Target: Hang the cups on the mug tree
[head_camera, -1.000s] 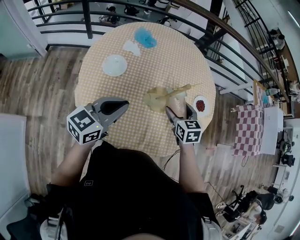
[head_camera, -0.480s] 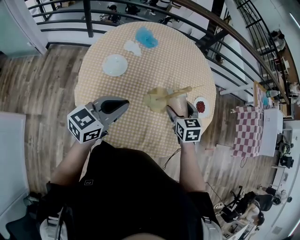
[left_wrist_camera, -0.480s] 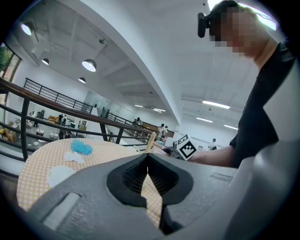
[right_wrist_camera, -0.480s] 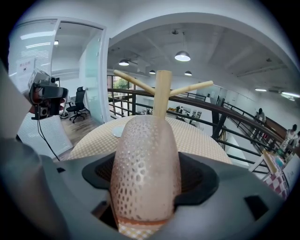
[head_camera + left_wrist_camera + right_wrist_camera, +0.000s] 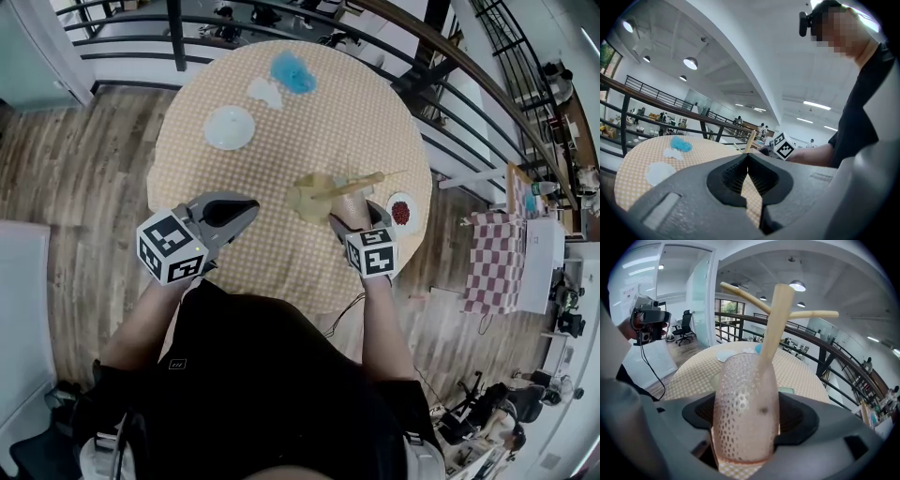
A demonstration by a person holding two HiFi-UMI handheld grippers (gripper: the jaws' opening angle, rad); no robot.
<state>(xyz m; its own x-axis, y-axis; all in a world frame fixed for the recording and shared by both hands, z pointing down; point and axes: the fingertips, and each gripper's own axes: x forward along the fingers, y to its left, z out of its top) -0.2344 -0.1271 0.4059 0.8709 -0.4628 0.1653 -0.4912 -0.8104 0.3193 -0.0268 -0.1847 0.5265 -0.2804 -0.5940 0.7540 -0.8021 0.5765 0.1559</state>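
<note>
A wooden mug tree (image 5: 339, 185) stands on a pale base near the table's right side; in the right gripper view its trunk (image 5: 774, 319) rises just behind the cup. My right gripper (image 5: 360, 221) is shut on a pink dimpled cup (image 5: 745, 408), held upright close in front of the tree (image 5: 357, 203). My left gripper (image 5: 251, 210) hovers over the table's near left edge, shut and empty (image 5: 748, 168). A white cup (image 5: 230, 128), a blue cup (image 5: 291, 73) and a small white piece (image 5: 264, 94) lie at the far side of the table.
The round table (image 5: 281, 253) wears an orange checked cloth. A small white dish (image 5: 401, 210) with something red sits right of the tree. A dark railing (image 5: 441, 75) runs behind the table, above wooden floor (image 5: 84, 187).
The right gripper has rolled a little with the pink cup in it, staying in front of the mug tree. The left gripper has not moved.
</note>
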